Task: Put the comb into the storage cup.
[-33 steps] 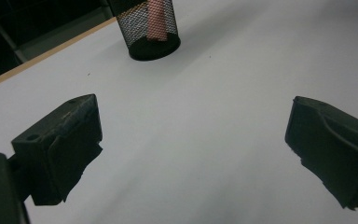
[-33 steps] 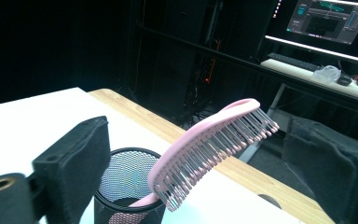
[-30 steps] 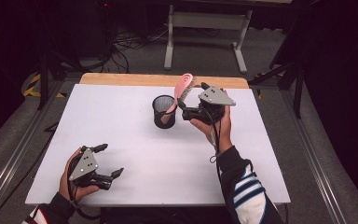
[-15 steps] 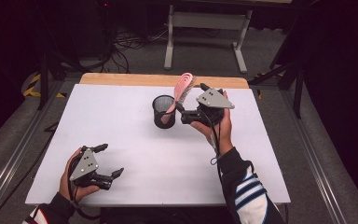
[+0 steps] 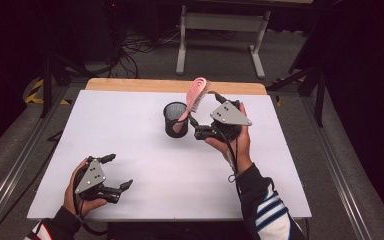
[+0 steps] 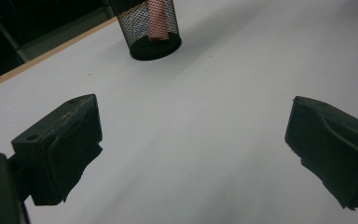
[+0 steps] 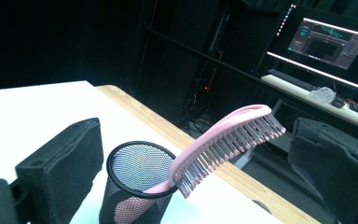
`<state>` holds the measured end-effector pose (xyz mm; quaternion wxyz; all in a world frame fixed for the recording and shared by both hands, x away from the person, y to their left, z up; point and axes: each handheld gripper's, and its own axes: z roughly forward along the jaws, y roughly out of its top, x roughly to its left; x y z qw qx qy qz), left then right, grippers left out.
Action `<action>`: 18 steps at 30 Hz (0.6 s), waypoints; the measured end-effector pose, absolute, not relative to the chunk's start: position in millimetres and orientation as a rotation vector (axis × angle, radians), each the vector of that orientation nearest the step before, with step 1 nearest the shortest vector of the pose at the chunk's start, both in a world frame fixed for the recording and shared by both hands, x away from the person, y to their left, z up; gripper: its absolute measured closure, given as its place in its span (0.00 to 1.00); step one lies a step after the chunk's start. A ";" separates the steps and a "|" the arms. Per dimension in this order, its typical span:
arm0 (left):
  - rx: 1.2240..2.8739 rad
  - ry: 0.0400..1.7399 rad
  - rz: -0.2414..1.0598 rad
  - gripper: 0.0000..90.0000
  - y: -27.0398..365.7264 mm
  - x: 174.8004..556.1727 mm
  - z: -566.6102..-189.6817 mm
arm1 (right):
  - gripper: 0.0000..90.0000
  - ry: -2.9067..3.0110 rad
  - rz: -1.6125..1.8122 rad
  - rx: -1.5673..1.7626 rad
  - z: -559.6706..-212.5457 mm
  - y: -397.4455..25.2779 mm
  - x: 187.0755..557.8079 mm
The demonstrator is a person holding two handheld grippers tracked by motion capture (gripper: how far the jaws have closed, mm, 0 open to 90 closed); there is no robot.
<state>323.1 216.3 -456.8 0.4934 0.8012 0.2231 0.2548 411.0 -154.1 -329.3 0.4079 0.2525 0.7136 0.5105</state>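
Pink hairbrush stands handle-down in black mesh cup, bristle head up and leaning right, resting on the cup's rim. Cup sits upright on white table, far of centre.

R gripper is just right of the cup, held in the person's right hand. In the right gripper view its jaws are wide apart w/ nothing between the pads; the brush head shows in the gap, but farther off, prob. not touching either jaw. Cup is low in that view, near the left jaw.

L gripper is at the near-left of the table, well apart from the cup, in the left hand. In the left gripper view jaws are spread wide, empty, just bare table between them; cup w/ pink handle inside is at the far end.
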 end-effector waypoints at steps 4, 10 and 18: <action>1.944 0.541 0.620 0.05 216.2 322.9 -456.9 | 0.04 1.793 1.302 0.644 -332.0 -158.1 408.3; 1.944 0.544 0.621 0.05 216.4 322.8 -457.0 | 0.04 1.783 1.327 0.660 -336.4 -163.1 405.2; 1.945 0.545 0.623 0.05 216.0 322.7 -457.1 | 0.04 1.782 1.335 0.647 -342.0 -166.5 398.2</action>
